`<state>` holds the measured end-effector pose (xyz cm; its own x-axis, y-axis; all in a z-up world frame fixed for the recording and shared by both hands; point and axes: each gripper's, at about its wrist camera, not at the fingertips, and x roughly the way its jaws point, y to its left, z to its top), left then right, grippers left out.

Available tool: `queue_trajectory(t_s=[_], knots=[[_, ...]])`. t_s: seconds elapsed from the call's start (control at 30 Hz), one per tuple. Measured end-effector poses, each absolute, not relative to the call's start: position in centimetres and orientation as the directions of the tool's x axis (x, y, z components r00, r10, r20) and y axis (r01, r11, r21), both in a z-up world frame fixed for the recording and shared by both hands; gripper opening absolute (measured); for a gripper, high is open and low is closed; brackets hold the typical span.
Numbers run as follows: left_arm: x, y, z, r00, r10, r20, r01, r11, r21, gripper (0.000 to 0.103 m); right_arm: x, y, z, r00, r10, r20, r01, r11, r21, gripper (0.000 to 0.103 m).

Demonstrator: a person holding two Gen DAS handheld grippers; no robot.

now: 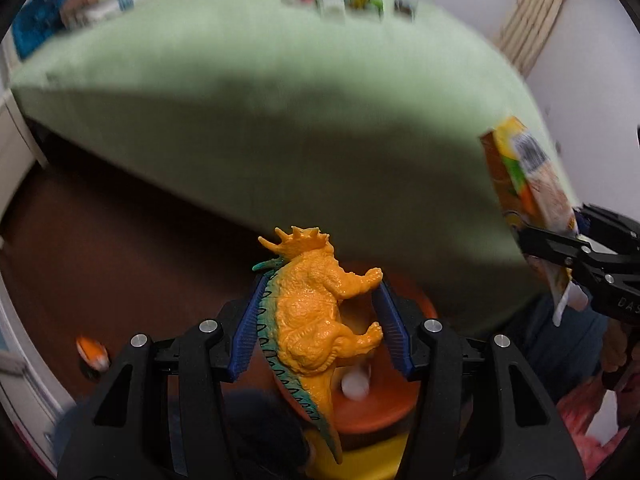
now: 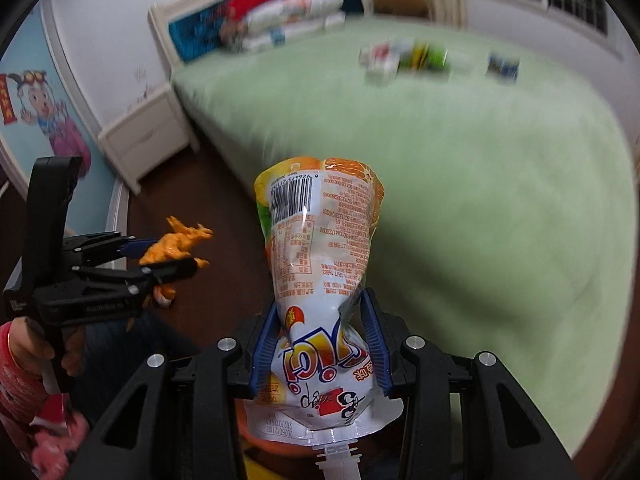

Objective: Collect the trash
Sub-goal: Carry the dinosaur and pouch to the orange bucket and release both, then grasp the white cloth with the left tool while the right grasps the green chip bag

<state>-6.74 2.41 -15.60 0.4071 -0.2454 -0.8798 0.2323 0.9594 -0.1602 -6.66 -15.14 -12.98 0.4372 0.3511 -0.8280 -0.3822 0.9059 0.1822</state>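
The left gripper (image 1: pixel 320 320) has its blue pads closed on the back and belly of an orange toy dinosaur (image 1: pixel 312 320), head away from the camera and tail hanging toward the handle, a grip across the widest part of the body that should keep it from twisting. The right gripper (image 2: pixel 320 344) is clamped on the lower body of a crumpled drink pouch (image 2: pixel 320 280), spout toward the handle, so any dregs would likely run to the cap end. Both are lifted clear of the bed (image 2: pixel 480 200), near its foot edge. Below the left jaws sits an orange bin (image 1: pixel 380 412) on the dark floor, with a white ball-like piece (image 1: pixel 354 385) inside; I judge it the collecting container. More packets (image 2: pixel 404 60) lie blurred near the bed's far edge, probably still to gather.
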Motion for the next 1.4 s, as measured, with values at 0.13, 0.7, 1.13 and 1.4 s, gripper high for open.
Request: queue_trajectory(t_s=[0.13,0.7,1.13,1.4], knots=[[-6.8,1.5,-21.2,0.269,-0.216,-0.938,0.206,0.965,-0.163,0.052,-7.4,-14.1,-18.3,0.315,0.313,-0.896,-0.366,0.911,0.189,0.040],[-6.9,-0.8,-28.5,0.087,-0.071,-0.994,0.224,0.973,-0.050,0.072,-6.7,-14.8,-24.0,0.219,0.245,-0.945,-0.282,0.943,0.179,0.079],[-7.8,-0.1,-28.5,0.099,-0.081,-0.992,0.201,0.978,-0.059,0.072,-6.2,-16.0,-24.5,0.234,0.242,-0.942,-0.256,0.950,0.181,0.079],[-7.5,-0.2,-26.5,0.151,-0.087,-0.985,0.208,0.976,-0.055,0.072,-6.5,-16.4,-21.3,0.309,0.256,-0.916,-0.265,0.948,0.176,0.079]])
